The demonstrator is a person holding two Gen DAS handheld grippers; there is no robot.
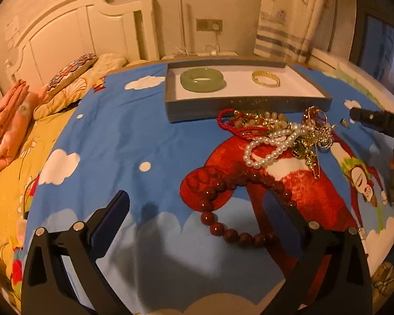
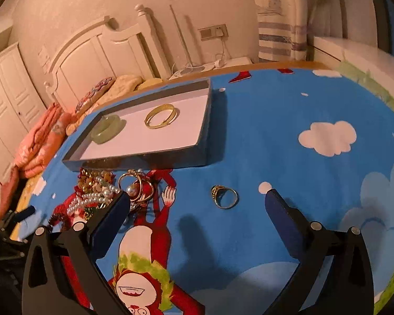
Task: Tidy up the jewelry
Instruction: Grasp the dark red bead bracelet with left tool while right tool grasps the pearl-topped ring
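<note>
Both grippers are held with jaws wide apart and empty: the left gripper over the red bead strand, the right gripper just short of a gold ring. Beyond both, a grey tray is seen holding a jade bangle and gold bangle; tangled jewelry lies before it.

both grippers, left gripper and right gripper, are chunky black plastic with dark blue pads and round silver screws.
</note>
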